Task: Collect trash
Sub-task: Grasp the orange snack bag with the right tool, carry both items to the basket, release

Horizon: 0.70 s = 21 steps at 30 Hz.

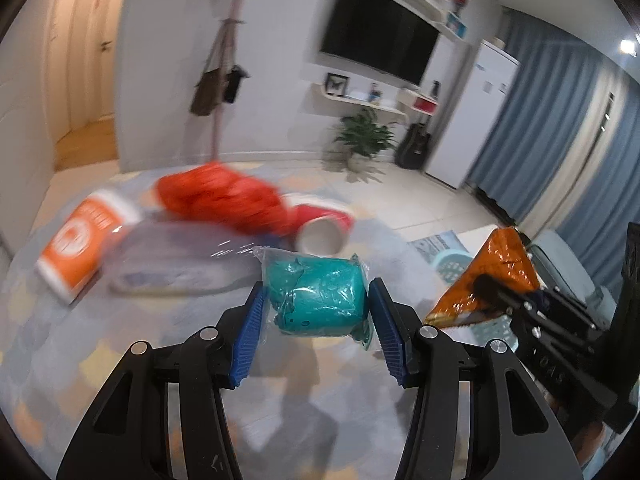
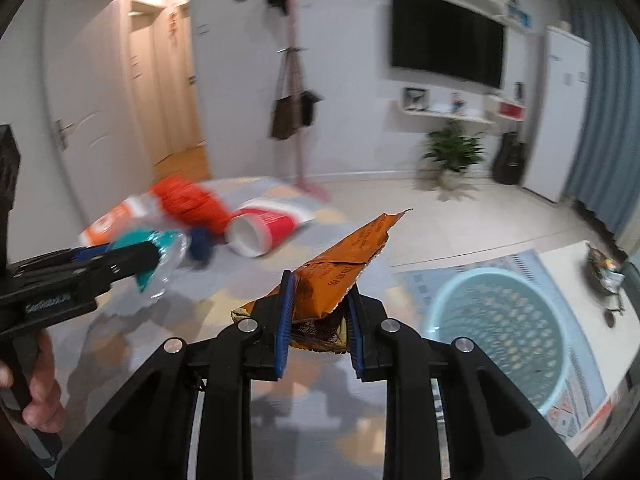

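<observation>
Left wrist view shows the left tool [image 1: 316,312] clamped on a teal packet in clear wrap [image 1: 316,294], held above the patterned rug [image 1: 60,352]. Right tool [image 2: 318,322] pinches an orange snack wrapper [image 2: 340,264], just left of the pale blue basket [image 2: 496,320]. Beyond the packet, a red paper cup [image 2: 256,232] lies on the rug

Each black hand-held gripper [image 1: 316,322] has ribbed blue pads [image 2: 285,320].

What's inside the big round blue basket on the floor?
The blue basket looks empty: only its holey wall and bottom show. Its near part is cut off by the picture edge and the right tongs, so something small could hide there.
</observation>
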Available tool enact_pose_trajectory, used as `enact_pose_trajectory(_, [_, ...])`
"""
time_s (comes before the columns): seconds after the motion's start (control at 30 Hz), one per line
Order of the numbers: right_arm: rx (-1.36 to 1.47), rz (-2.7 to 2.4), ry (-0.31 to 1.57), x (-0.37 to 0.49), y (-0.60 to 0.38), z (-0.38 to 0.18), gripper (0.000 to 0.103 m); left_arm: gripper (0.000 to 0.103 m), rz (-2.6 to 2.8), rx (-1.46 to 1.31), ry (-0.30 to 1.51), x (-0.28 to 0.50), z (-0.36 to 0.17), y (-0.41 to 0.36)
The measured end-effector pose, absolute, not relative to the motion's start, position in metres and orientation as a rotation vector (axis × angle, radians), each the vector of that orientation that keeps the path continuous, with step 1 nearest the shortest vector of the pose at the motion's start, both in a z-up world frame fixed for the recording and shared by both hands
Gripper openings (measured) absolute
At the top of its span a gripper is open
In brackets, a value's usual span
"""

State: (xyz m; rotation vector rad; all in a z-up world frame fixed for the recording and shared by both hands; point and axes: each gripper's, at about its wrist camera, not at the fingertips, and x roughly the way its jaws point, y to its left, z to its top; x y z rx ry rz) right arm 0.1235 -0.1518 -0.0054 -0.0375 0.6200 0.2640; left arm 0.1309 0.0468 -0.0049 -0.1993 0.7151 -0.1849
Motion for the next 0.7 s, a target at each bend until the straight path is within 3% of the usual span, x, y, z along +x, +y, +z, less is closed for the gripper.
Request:
enact_pose_trajectory(0.4, [0.154,-0.040,0.640,0.154,-0.288,-0.012,0.021,0.050,-0.383,-0.075,0.732,0.182,0.005,-0.074])
enact_pose_trajectory(0.7, [0.345,-0.209,0.834,0.188,-0.366,-0.076,0.021,0.050,-0.505,-0.022,0.840,0.217,-0.034,-0.147])
